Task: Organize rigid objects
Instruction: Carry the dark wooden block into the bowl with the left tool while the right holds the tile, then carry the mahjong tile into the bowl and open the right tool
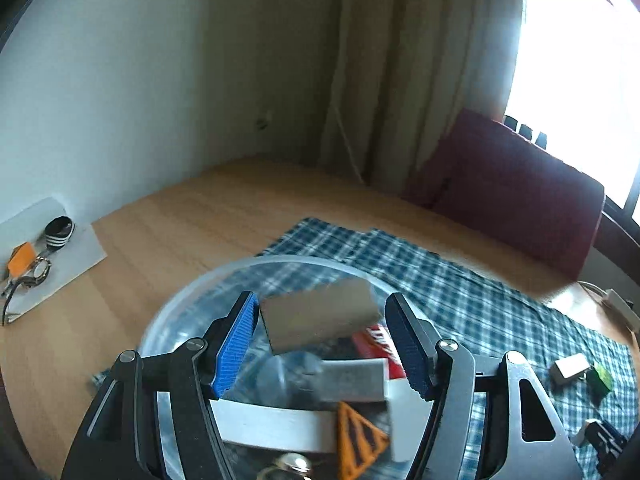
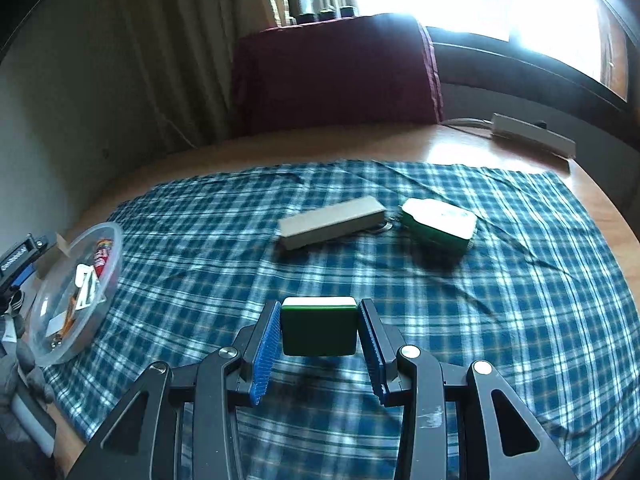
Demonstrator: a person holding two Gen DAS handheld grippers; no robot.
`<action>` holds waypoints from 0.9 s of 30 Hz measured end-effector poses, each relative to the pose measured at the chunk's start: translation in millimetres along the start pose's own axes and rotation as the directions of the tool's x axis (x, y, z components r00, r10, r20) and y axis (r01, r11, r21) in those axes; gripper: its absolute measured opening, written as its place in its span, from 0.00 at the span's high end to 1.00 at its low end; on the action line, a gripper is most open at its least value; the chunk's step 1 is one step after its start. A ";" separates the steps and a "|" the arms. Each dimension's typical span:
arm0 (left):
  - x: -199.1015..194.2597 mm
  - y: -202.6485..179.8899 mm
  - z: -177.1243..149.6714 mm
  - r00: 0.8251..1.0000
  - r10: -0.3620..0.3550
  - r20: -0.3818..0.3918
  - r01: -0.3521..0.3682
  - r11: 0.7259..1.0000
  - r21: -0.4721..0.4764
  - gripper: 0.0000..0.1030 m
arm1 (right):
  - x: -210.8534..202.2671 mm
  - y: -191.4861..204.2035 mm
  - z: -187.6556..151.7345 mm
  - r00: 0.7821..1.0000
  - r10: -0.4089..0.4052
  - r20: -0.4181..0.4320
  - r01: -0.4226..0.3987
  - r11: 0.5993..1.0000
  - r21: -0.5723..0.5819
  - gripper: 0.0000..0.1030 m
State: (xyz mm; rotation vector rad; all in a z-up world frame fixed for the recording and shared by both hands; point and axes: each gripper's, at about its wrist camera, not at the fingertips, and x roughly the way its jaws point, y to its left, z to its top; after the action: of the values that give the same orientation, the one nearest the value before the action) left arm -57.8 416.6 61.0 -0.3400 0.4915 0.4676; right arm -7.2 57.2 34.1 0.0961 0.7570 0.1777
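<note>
Nearest the left wrist camera, the left hand-held gripper (image 1: 322, 338) hangs over a clear plastic bowl (image 1: 188, 300), its blue-padded fingers (image 1: 236, 344) spread wide. A grey block (image 1: 320, 314) shows between the fingers, blurred, and neither pad appears to touch it. Inside the bowl lie a white slab (image 1: 276, 426), an orange triangular piece (image 1: 358, 438), a second grey block (image 1: 352, 380) and a red packet (image 1: 378, 346). Left of the bowl, a white sheet (image 1: 76, 264) on the wooden counter (image 1: 192, 216) carries an orange tag (image 1: 20, 258), a striped black-and-white item (image 1: 59, 232) and a wristwatch (image 1: 38, 272). The bowl sits at the left edge of a blue checked cloth (image 1: 400, 260).

In the right wrist view the bowl (image 2: 48, 316) stands at far left. Right of it, and closer to the camera, the right hand-held gripper (image 2: 319, 330) is clamped on a green tile with a white top (image 2: 319, 328), both pads pressed to its sides, held above the cloth (image 2: 200, 264). Farther right of the bowl a long beige block (image 2: 332, 222) lies flat on the cloth, and just beside its right end a second green and white tile (image 2: 438, 226) rests tilted. A white power strip (image 2: 534, 136) sits on the counter (image 2: 460, 144) at the far right, well apart from the bowl. A dark red chair back (image 2: 336, 72) stands behind the counter.
</note>
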 end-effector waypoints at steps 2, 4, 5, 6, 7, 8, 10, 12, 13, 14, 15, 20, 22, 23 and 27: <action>2.0 5.9 0.6 1.000 0.011 -0.003 -0.011 1.000 -0.010 0.22 | -1.0 8.0 3.0 1.000 0.017 0.000 -0.017 1.000 -0.014 0.60; 2.4 11.6 1.2 1.000 0.012 -0.001 -0.012 1.000 -0.028 0.19 | -2.5 17.0 6.4 0.999 0.035 0.001 -0.035 0.999 -0.031 0.60; 2.0 13.8 1.6 1.000 0.011 0.003 -0.011 0.999 -0.035 0.19 | -3.5 22.4 8.5 0.999 0.044 0.004 -0.043 0.998 -0.041 0.60; 1.7 15.8 1.8 1.000 0.011 0.006 -0.011 0.999 -0.041 0.19 | -4.4 27.4 10.2 0.999 0.052 0.006 -0.051 0.997 -0.051 0.60; 1.9 17.8 2.1 1.000 0.011 0.006 -0.011 0.999 -0.049 0.19 | -5.4 32.3 11.7 0.998 0.061 0.007 -0.060 0.996 -0.061 0.60; 2.3 19.9 2.5 1.000 0.010 0.004 -0.010 0.998 -0.058 0.19 | -6.5 37.9 13.5 0.997 0.074 0.008 -0.073 0.995 -0.071 0.60; 2.9 23.5 2.7 1.000 0.010 0.003 -0.010 0.997 -0.072 0.19 | -8.2 48.2 15.8 0.995 0.096 0.007 -0.095 0.991 -0.090 0.60; 3.1 27.3 2.8 1.000 0.017 0.005 -0.017 0.996 -0.090 0.19 | -9.6 60.7 18.2 0.993 0.122 0.006 -0.121 0.986 -0.114 0.60; 3.0 28.6 2.9 1.000 0.017 0.005 -0.016 0.995 -0.096 0.19 | -10.0 66.9 19.1 0.991 0.135 0.005 -0.134 0.983 -0.125 0.60; 3.0 29.9 2.7 1.000 0.018 0.005 -0.017 0.995 -0.101 0.19 | -10.1 71.8 19.8 0.989 0.147 0.003 -0.145 0.981 -0.132 0.60; 3.0 30.5 2.7 1.000 0.020 0.006 -0.019 0.994 -0.104 0.19 | -9.8 77.7 20.6 0.987 0.162 -0.002 -0.161 0.977 -0.140 0.60; 2.7 35.3 2.9 1.000 0.025 0.008 -0.023 0.992 -0.124 0.19 | -7.9 109.2 21.9 0.971 0.235 -0.028 -0.236 0.953 -0.188 0.60; 3.5 37.1 2.5 1.000 0.028 0.004 -0.027 0.991 -0.133 0.19 | -6.1 117.0 22.2 0.967 0.252 -0.034 -0.254 0.945 -0.206 0.60; 3.5 38.1 2.3 1.000 0.028 0.004 -0.027 0.990 -0.136 0.19 | -5.6 122.2 22.5 0.964 0.264 -0.040 -0.266 0.939 -0.216 0.60; 2.9 39.3 2.0 0.999 0.032 0.007 -0.030 0.989 -0.143 0.19 | -2.2 140.1 24.3 0.953 0.299 -0.054 -0.303 0.921 -0.244 0.60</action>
State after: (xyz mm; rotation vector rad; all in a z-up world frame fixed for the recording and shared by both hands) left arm -74.6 451.5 53.3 -0.4681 0.4556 0.5357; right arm -9.6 193.6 74.2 -0.0295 0.7275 0.5669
